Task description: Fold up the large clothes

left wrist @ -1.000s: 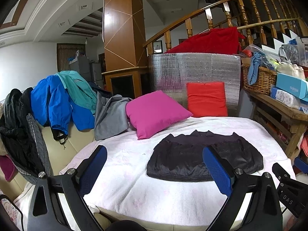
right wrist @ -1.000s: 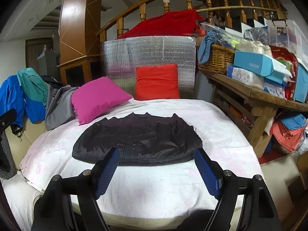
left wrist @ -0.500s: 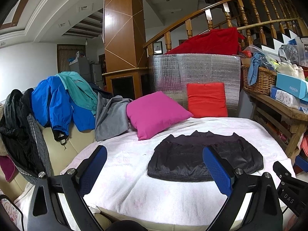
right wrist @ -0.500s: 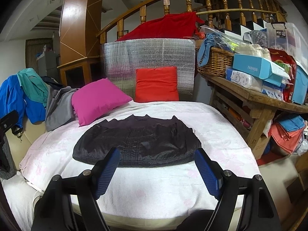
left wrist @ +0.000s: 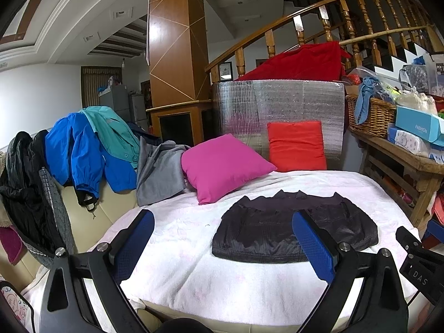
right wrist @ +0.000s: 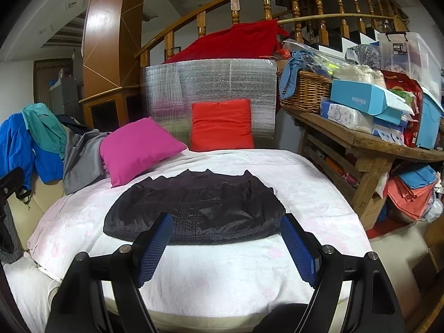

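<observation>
A dark quilted jacket (left wrist: 277, 230) lies folded flat on the white blanket (left wrist: 194, 249) of the bed; it also shows in the right wrist view (right wrist: 199, 211). My left gripper (left wrist: 222, 238) is open and empty, held back from the bed's near edge, left of the jacket. My right gripper (right wrist: 226, 244) is open and empty, held before the jacket's near edge without touching it.
A pink pillow (left wrist: 222, 166) and a red pillow (left wrist: 295, 145) lean at the bed's back. Blue, teal, grey and black garments (left wrist: 83, 149) hang over the sofa back at left. A wooden bench (right wrist: 360, 144) with a basket and boxes stands at right.
Both grippers have drifted slightly; the view has shifted a little. The jacket has not moved and both grippers stay open.
</observation>
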`<state>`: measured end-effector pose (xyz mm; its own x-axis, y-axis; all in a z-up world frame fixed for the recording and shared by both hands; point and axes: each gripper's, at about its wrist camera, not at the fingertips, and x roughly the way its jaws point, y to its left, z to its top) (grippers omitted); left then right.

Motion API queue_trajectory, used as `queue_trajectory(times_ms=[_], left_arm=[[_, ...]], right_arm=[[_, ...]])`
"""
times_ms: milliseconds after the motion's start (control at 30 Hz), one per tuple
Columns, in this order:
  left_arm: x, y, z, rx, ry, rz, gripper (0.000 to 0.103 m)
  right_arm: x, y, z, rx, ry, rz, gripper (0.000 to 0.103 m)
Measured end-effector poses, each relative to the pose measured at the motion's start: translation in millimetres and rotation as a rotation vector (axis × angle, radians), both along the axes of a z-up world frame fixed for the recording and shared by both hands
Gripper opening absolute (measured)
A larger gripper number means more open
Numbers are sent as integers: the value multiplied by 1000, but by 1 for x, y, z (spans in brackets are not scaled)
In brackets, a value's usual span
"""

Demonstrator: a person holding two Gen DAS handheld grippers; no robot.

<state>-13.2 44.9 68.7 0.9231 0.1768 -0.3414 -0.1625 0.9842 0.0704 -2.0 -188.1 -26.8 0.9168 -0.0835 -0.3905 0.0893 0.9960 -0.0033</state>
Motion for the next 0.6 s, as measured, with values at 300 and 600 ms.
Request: queue_trajectory(times_ms=[300,600], left_arm=[[-2,-1,3,-5,-7,-13,99],[2,-3,4,-20,-7,-30,99]], right_arm=[[-2,2,1,-6,-3,-7,83],[3,2,0,-23,8,-15,83]])
